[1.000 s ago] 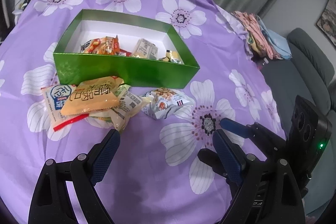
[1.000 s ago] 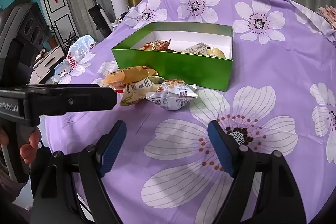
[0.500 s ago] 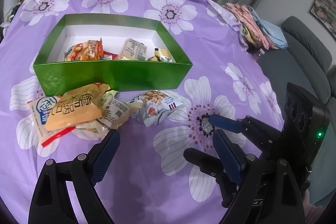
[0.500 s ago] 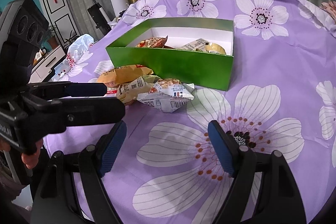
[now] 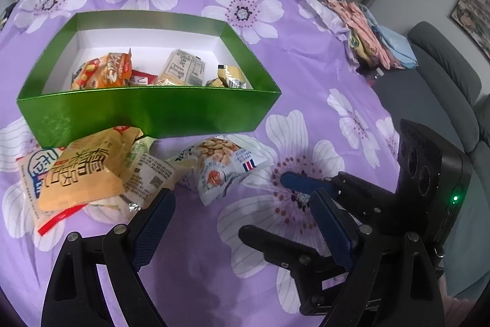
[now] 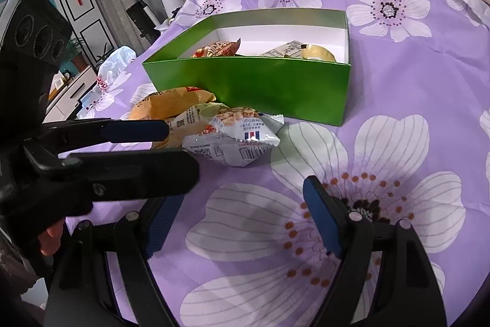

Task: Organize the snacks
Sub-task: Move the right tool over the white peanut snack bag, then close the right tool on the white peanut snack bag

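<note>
White peanut packet [image 5: 223,170] is seen just ahead of the wide-open, empty left gripper [image 5: 242,210], nearer than the empty, open right gripper [image 6: 242,219].

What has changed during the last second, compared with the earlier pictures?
Both grippers moved forward toward the loose snacks: the left gripper and right gripper now sit nearer the white peanut packet, both open, holding nothing. The green box, its contents and the orange packet lie as before.
</note>
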`<state>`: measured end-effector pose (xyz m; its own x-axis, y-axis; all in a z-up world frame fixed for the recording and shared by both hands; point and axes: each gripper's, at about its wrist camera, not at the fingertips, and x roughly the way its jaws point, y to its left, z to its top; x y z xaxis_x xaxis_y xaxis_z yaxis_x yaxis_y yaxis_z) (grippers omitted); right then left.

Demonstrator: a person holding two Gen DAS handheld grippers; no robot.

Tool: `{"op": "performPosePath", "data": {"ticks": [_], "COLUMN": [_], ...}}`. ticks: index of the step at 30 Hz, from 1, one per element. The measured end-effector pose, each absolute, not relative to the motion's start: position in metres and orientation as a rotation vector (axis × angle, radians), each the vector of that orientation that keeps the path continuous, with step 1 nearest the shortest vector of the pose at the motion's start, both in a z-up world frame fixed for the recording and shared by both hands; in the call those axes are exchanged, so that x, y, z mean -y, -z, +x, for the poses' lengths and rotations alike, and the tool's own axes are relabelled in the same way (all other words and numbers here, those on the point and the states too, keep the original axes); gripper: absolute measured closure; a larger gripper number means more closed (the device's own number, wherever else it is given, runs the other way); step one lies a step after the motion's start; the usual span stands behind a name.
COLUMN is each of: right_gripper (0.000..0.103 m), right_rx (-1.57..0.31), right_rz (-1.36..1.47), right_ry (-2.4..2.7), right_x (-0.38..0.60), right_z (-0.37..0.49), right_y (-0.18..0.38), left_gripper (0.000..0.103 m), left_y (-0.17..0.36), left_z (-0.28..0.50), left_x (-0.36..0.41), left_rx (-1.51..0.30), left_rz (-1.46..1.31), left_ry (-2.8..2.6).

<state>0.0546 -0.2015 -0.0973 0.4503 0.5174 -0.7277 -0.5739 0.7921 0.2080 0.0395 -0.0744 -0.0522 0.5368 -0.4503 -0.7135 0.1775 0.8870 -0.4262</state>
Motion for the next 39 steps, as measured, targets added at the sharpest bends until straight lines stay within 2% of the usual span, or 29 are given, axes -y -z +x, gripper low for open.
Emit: {"op": "performPosePath", "data": {"ticks": [11,12,14,16,18,20,24,27,30,39], "right_gripper": [0.023,0.023,0.023,0.023,0.026,0.040,0.049,0.049,0.039,0.033], "right_rx": [-0.887,-0.891,-0.895,-0.902,-0.905,-0.912,-0.915,-0.919,-0.923,-0.883], "right_rz": [-0.102,-0.099,-0.096,-0.086,-0.075,-0.062,-0.048,-0.061,-0.078,-0.079], "right_ry": [-0.707,-0.710,-0.723,-0.741,-0.761,-0.788,-0.805,-0.791,-0.745,-0.761], "right_x": [0.191,0.190,0.188,0.186,0.184,0.181,0.175,0.174,0.179,0.176], "right_z": [0.080,0.083,0.088,0.092,0.095,0.096,0.096,0.097,0.100,0.112], "right_y": [0.106,0.106,0.107,0.109,0.109,0.109,0.109,0.108,0.108,0.107], "left_gripper": [0.018,0.020,0.034,0.042,0.045,0.049,0.050,0.050,0.050,0.050], "left_y": [0.065,0.067,0.069,0.073,0.076,0.076,0.076,0.073,0.067,0.069], "left_z": [0.060,0.062,0.065,0.068,0.070,0.071,0.072,0.071,0.069,0.086], "left_x": [0.077,0.077,0.075,0.074,0.071,0.069,0.068,0.067,0.066,0.071], "left_rx": [-0.976,-0.980,-0.986,-0.997,-1.003,-0.998,-0.997,-0.987,-0.954,-0.947], "left_rz": [-0.369,-0.375,-0.382,-0.383,-0.404,-0.415,-0.409,-0.398,-0.372,-0.339], "left_ry": [0.401,0.395,0.392,0.377,0.372,0.371,0.369,0.359,0.341,0.327]}}
